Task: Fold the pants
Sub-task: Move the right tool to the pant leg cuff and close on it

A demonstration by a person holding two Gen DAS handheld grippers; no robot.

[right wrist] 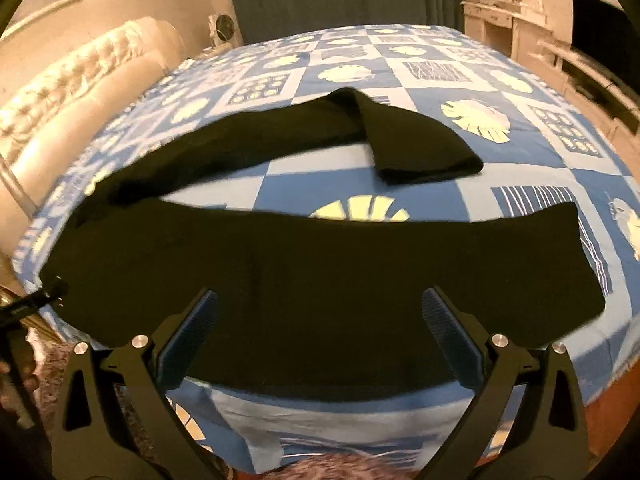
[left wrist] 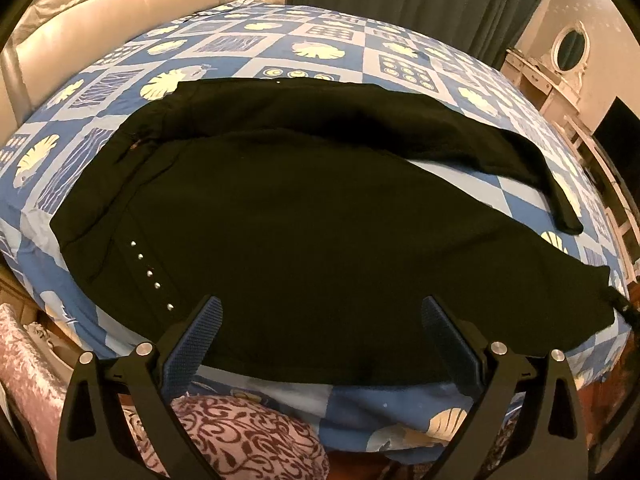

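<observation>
Pants [left wrist: 304, 216] are lying spread across the near side of the bed [left wrist: 328, 44], black fabric sitting on a blue checked sheet with shell prints. The waist end with its row of little studs [left wrist: 150, 274] is sitting toward the bed's left edge, and the two legs are running off to the right, splayed apart with sheet showing between them. The far leg's cuff [right wrist: 424, 160] is flopping back toward the near leg.

Left tongs [left wrist: 320, 320] are hanging wide open just over the near edge of the pants, gripping nothing. Right tongs [right wrist: 320, 312] are doing the same over the near leg, also wide open and empty.

What I'd be worrying about: the legs aren't lined up, so folding now is probably going to give a crooked bundle. The near hem is also sitting right at the bed's front edge, so a sloppy pinch could be dragging it off.

No containers showing anywhere.
</observation>
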